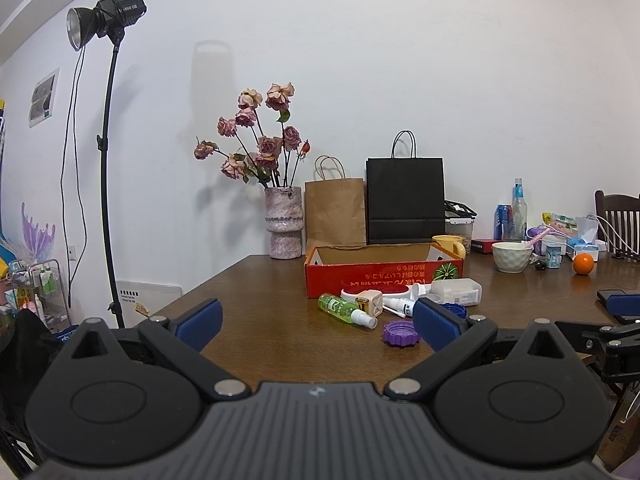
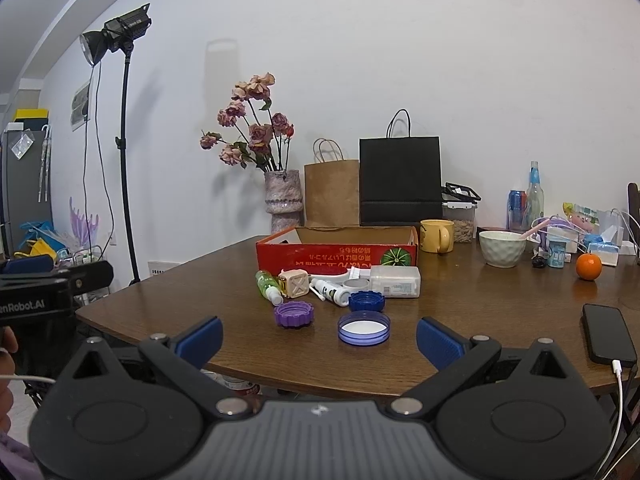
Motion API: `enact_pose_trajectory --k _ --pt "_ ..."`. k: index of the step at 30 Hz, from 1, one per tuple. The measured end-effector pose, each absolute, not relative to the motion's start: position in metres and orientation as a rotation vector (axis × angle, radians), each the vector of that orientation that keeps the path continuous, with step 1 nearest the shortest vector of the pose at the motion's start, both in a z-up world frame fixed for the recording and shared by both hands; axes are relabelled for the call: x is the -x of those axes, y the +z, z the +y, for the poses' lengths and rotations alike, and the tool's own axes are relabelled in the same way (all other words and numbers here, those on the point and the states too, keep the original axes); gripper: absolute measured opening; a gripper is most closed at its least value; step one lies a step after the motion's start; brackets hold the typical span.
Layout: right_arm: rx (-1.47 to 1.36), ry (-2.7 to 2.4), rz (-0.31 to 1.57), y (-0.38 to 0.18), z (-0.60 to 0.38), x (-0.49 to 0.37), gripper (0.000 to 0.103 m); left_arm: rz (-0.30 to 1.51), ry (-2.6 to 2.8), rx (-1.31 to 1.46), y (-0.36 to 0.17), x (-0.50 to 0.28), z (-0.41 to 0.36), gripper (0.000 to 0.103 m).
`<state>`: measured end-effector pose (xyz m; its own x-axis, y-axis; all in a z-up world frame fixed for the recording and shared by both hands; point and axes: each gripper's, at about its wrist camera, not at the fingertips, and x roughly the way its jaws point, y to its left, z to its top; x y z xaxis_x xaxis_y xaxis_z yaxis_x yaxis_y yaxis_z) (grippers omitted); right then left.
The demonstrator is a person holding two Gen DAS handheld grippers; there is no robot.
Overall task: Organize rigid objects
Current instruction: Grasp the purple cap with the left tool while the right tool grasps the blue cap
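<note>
A yellow mug (image 2: 437,236) and pale bowl (image 2: 502,248) stood beside the red box (image 2: 336,255). Small bottles and lids (image 2: 363,327) lay before the box, ahead of both wide-spread, empty grippers: left gripper (image 1: 318,320), right gripper (image 2: 319,338).

Partial brand "enRobot.AI" in white on black body of left gripper (image 2: 48,304), left edge of right wrist view. Red cardboard box (image 2: 320,258), centre of frame: yellow East Asian characters printed upside down on front wall, beside green pumpkin picture; characters too small to read. Studio light (image 1: 120,10), upper left of left wrist view: white marking, blurred, ending "300". Bottle labels unreadable.
</note>
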<state>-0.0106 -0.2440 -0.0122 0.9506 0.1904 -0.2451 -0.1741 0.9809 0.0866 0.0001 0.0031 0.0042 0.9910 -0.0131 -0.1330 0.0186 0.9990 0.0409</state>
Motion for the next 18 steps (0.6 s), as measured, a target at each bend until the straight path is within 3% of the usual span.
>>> enact_pose_trajectory --k 8,11,18 --pt "-0.044 0.106 0.303 -0.029 -0.254 -0.026 0.103 0.091 -0.035 -0.152 0.002 -0.026 -0.006 0.103" --pt "-0.081 0.106 0.319 -0.034 -0.262 -0.049 0.103 0.151 -0.056 -0.150 -0.004 -0.052 -0.008 0.103" --pt "-0.056 0.156 0.380 -0.042 -0.260 -0.106 0.093 0.286 -0.193 -0.060 -0.028 -0.119 -0.016 0.103"
